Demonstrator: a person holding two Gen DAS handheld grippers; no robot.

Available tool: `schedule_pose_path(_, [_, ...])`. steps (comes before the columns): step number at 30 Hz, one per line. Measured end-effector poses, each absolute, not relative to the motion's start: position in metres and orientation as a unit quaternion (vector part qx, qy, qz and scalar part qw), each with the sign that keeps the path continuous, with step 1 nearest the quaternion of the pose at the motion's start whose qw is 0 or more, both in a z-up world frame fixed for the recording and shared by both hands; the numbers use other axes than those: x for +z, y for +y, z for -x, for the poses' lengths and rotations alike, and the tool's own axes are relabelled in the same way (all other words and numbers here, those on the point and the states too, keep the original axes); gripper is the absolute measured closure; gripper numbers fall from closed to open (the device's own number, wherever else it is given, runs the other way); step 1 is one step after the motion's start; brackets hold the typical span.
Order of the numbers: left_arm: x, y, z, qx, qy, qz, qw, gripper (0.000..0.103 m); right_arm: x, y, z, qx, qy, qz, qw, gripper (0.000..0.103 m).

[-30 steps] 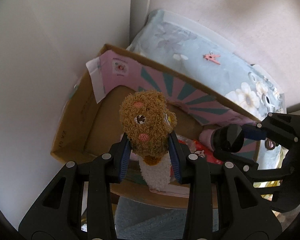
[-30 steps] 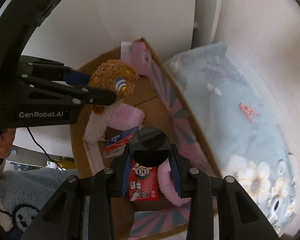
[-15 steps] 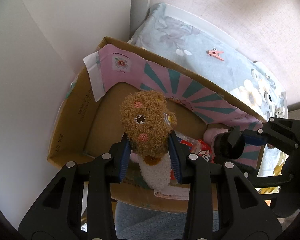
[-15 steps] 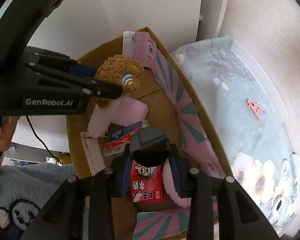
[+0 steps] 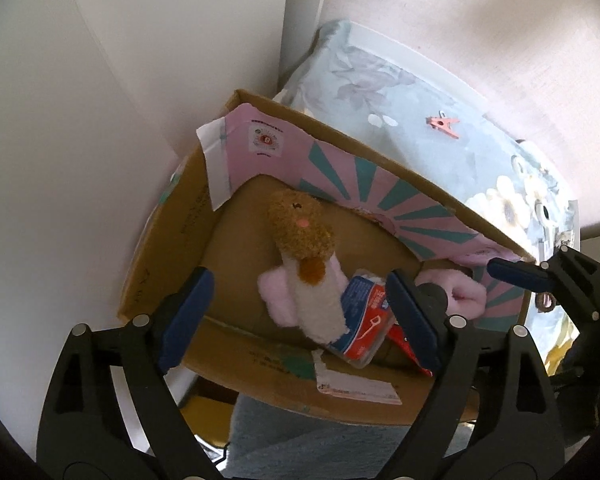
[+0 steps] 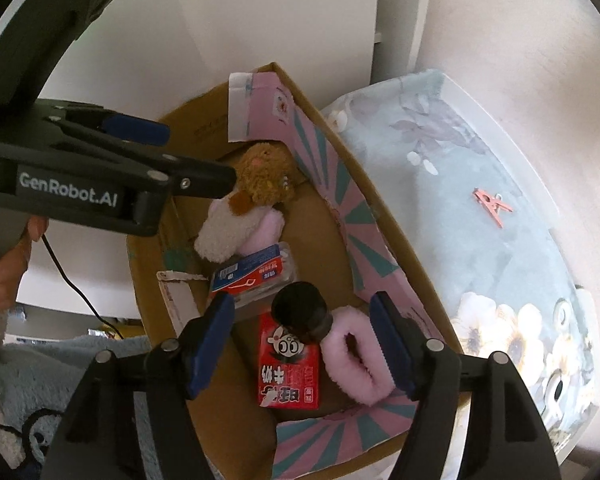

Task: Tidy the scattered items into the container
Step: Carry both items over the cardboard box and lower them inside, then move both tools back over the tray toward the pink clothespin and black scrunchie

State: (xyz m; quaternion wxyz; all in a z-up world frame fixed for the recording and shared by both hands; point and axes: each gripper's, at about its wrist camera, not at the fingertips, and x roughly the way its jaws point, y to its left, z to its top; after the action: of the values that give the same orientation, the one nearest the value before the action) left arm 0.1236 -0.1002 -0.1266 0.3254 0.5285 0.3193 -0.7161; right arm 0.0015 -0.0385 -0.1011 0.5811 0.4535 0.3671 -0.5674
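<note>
This is a home, most likely a bedroom. A pale blue floral bedcover lies over a bed against a softly textured wall, with a small pink clothes peg on it. Next to the bed stands a cardboard box with pink printed flaps, near white furniture panels. A fluffy blue blanket with a cartoon pattern is in the near corner
</note>
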Motion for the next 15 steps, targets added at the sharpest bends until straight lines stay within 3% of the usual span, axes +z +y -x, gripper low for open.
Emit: schedule_pose_path(15, [-0.115, -0.086, -0.122, -0.720, 0.318, -0.528, 0.321, 0.015, -0.094, -0.025, -0.009, -0.578, 0.343, -0.460, 0.580, 0.037])
